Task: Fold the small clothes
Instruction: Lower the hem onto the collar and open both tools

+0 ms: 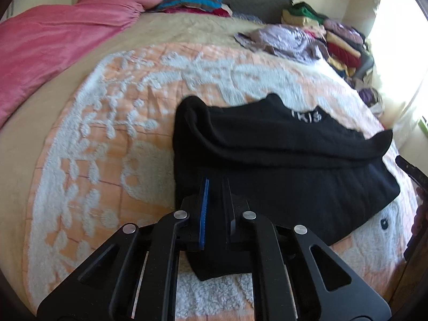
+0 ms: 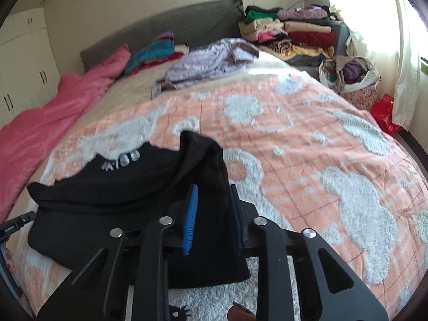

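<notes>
It was a home bedroom: a wide bed under an orange-and-white fleece blanket [image 2: 294, 139], folded clothes stacked [image 2: 294, 34] far right, cream wardrobe doors [image 2: 24, 67] left.

Around the black garment [image 2: 128, 208] the bed [image 2: 307, 160] lay free; behind it, a lilac heap [image 2: 211, 61] and stacked clothes [image 2: 294, 34] blocked passage.

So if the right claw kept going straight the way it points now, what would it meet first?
The black garment: the right claw points down at the garment's right edge, whose cloth already lies between its fingers. Past that fold comes the peach-and-white bedspread. How near the cloth is, the fisheye does not show clearly.
</notes>
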{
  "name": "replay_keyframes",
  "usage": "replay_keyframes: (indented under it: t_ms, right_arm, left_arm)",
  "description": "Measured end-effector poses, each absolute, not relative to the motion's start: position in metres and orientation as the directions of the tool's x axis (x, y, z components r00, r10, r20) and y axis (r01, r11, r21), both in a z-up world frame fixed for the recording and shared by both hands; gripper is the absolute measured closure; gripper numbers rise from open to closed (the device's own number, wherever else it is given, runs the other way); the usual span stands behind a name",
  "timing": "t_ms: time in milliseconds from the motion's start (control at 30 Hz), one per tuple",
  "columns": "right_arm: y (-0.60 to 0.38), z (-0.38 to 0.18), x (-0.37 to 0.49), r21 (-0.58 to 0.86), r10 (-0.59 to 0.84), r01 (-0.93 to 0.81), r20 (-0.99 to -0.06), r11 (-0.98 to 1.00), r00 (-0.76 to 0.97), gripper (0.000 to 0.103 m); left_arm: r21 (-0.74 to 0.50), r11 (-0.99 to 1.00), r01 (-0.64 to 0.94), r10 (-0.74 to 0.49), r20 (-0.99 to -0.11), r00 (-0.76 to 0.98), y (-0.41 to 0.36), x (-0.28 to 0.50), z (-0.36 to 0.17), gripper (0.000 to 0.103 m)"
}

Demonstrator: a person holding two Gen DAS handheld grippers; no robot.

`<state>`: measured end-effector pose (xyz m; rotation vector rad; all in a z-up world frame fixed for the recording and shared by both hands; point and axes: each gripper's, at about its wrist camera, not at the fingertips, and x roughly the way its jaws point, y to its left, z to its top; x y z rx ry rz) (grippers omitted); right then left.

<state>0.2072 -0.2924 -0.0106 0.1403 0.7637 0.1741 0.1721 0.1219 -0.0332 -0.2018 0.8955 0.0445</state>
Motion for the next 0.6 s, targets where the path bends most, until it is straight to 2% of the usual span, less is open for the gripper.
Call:
replay_keyframes:
  t_ms: [233, 500, 600]
  right_arm:
    - [-0.263, -0.043, 0.235, 0.121, 0.185, -0.144, -0.765, 0.982, 0.617, 0.086]
    - [-0.247, -0.031, 0.271, 0.142, 0.238, -0.198, -0.726, 0.970, 0.645, 0.086]
    - [-0.253, -0.025, 0.281, 0.162, 0.245, -0.185, -0.705, 0.969, 0.666, 0.086]
  left_arm:
    - [-0.091, 0.990, -0.104, -0.011, -0.801, 0.599, 0.109, 0.208, -0.049, 0.099]
    - [-0.116, 0.981, -0.158, 0.008, -0.782, 0.623, 0.124, 0.248, -0.043, 0.097]
    - [-0.181, 0.964, -0.195, -0.012, -0.764, 0.646, 0.142, 0.257, -0.032, 0.096]
